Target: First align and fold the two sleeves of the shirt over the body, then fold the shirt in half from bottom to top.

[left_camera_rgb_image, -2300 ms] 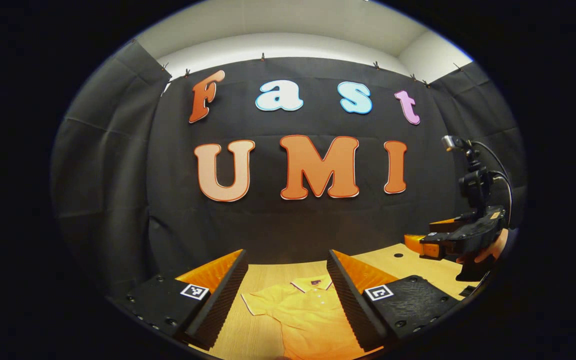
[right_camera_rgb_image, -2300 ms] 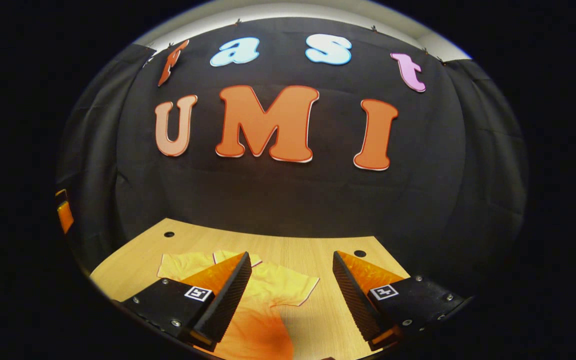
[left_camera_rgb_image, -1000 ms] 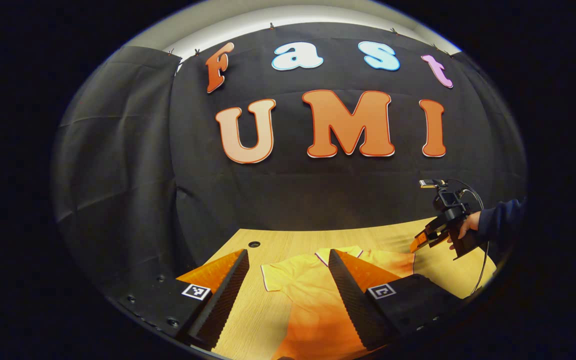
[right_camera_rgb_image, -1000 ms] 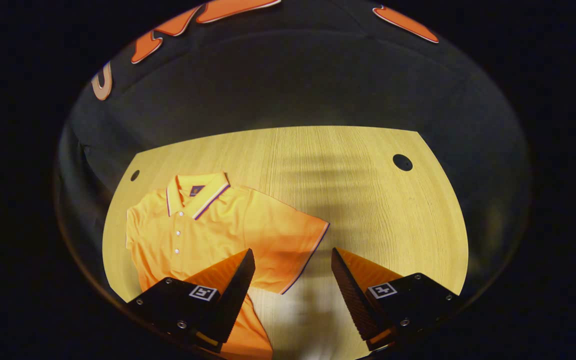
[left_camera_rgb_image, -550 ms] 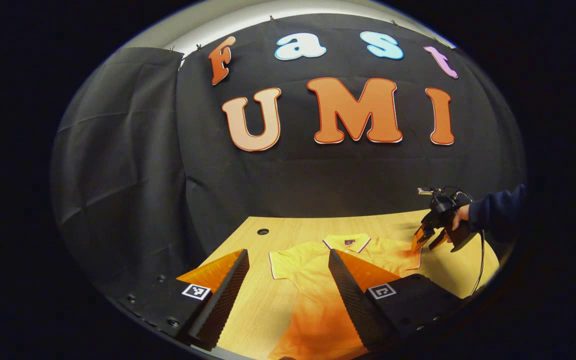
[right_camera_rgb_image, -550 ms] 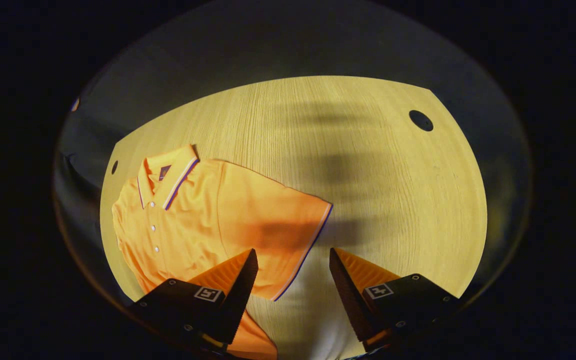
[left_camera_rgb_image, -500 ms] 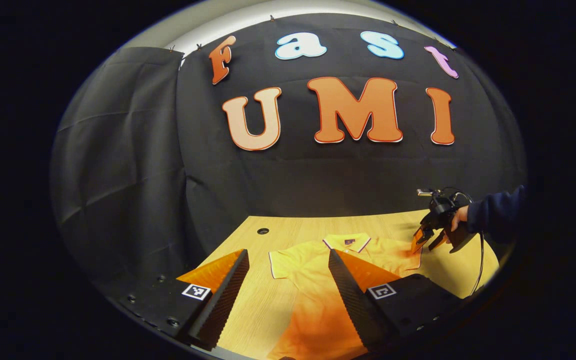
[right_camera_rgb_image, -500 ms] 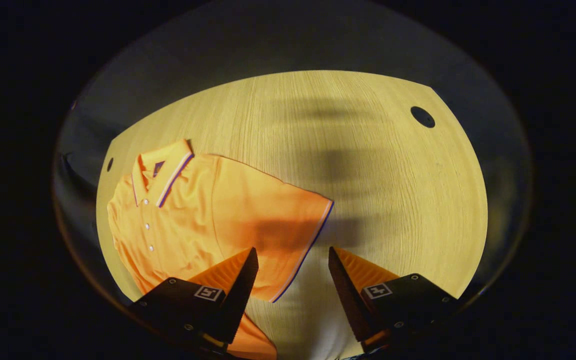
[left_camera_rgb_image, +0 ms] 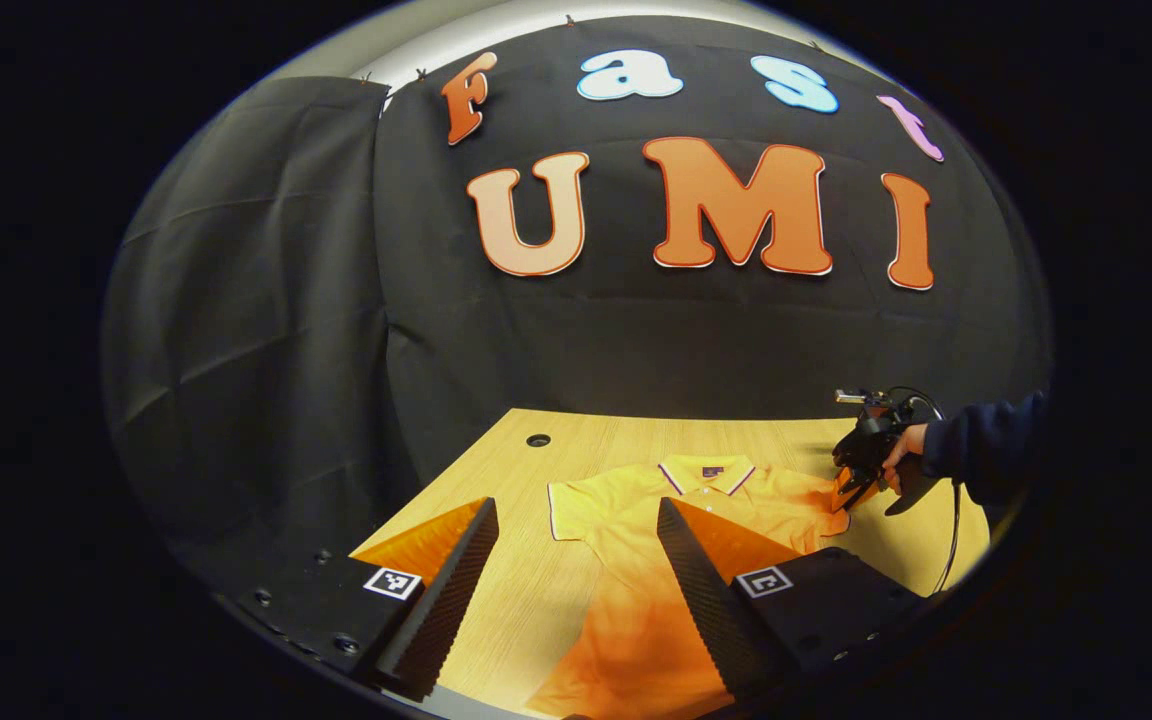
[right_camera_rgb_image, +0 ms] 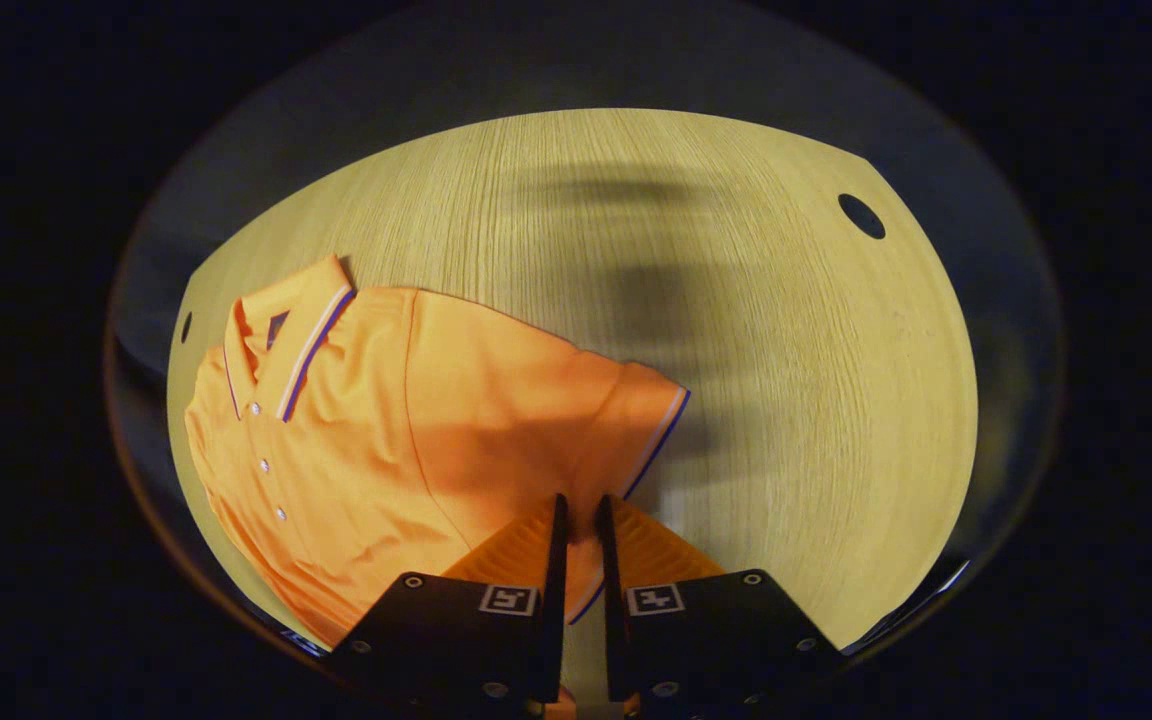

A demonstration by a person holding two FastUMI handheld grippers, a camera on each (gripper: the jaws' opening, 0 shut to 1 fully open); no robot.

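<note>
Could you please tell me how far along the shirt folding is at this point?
Nothing is folded yet: the shirt lies flat on the table, both sleeves spread out. In hand: the right hand-held gripper has closed on the hem of one sleeve. The left hand-held gripper hangs open above the shirt. Both sleeve folds and the bottom-to-top fold remain.

The right gripper [right_camera_rgb_image: 576, 535] is closing: its jaws, wide apart half a second ago, are now pinching the striped cuff of the shirt's sleeve [right_camera_rgb_image: 636, 425]. The left gripper [left_camera_rgb_image: 576, 560] is tilting further down, bringing more of the shirt [left_camera_rgb_image: 656, 520] and table [left_camera_rgb_image: 496, 470] into its view.
</note>
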